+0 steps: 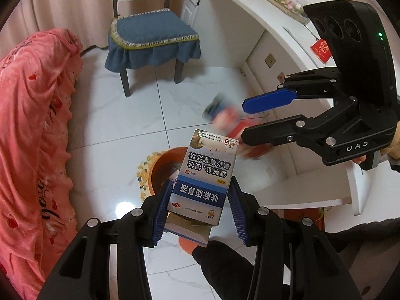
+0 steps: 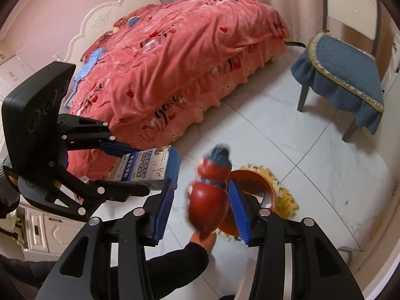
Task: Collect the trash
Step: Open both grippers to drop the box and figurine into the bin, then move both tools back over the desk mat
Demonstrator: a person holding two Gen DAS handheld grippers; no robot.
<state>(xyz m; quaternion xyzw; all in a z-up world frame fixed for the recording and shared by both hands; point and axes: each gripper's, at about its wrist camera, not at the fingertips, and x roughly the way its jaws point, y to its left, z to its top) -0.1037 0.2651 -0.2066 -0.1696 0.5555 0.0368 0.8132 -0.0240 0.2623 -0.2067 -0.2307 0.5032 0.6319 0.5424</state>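
Note:
My left gripper (image 1: 200,200) holds a blue-and-white medicine box (image 1: 203,175) above an orange waste bin (image 1: 162,167) on the floor; the left pad touches the box and a gap shows at the right pad. The box also shows in the right wrist view (image 2: 147,167). My right gripper (image 2: 200,205) is open; a red gourd-shaped bottle with a blue cap (image 2: 210,192) sits blurred between its fingers, over the bin (image 2: 252,180). In the left wrist view the right gripper (image 1: 247,122) is open with the blurred red bottle (image 1: 225,117) beside it.
A bed with a pink-red cover (image 2: 187,62) lies to the left. A chair with a blue cushion (image 1: 152,37) stands on the white tile floor. A white desk (image 1: 262,25) holds small items. A yellow mat (image 2: 282,192) lies under the bin.

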